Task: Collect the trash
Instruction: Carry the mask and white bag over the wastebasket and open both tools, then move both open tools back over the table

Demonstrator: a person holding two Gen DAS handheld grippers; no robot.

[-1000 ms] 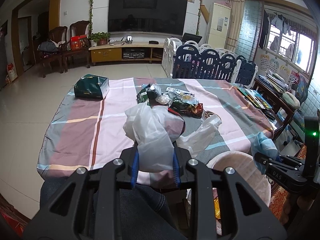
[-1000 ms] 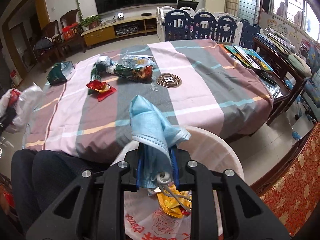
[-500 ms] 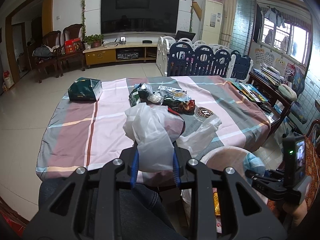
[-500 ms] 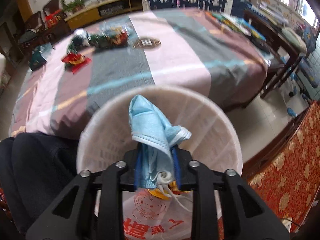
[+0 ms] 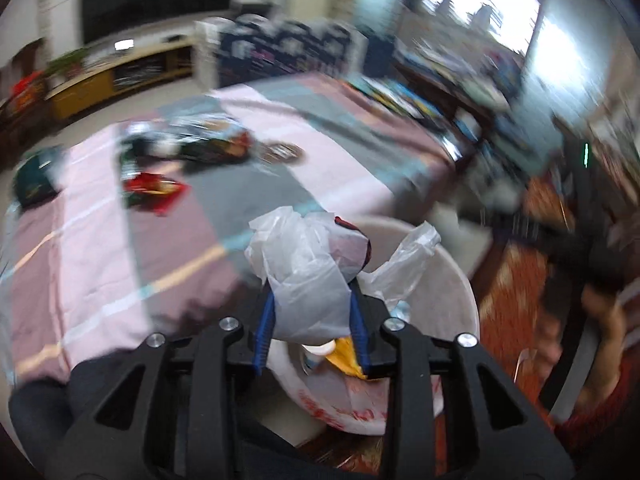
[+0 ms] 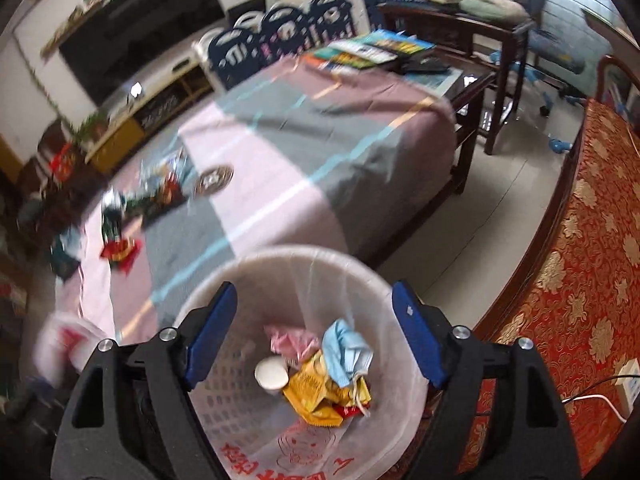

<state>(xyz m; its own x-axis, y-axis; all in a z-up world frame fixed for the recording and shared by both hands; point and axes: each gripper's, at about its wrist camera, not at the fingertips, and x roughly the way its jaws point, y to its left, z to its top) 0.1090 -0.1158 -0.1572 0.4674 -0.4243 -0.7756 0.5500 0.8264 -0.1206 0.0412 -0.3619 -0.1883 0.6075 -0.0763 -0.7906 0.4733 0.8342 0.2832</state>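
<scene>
The left gripper (image 5: 311, 330) has its jaws opening, yet the blue pads still flank and touch the crumpled translucent white plastic bag (image 5: 308, 276), which bulges up between them above the near rim of the round white lattice-walled waste basket (image 5: 460, 280). That bag looks nearly weightless, soft and slippery, likely to cling to a pad or drift as it falls, so a pinch low on the bunched body, where the folds are thickest, should hold best. The right gripper (image 6: 312, 336) is opening wide with nothing between its jaws; directly below it, on the basket floor, lies the pale blue pleated face mask (image 6: 346, 350), clear of the pads, atop a yellow crinkled snack wrapper (image 6: 310, 396) and beside a small white round cup (image 6: 271, 374). Farther out, on the striped pink and grey tablecloth (image 6: 320, 128), a red foil wrapper (image 6: 120, 250) lies near the left edge, with more mixed wrappers (image 6: 160, 188) towards the far left corner.
</scene>
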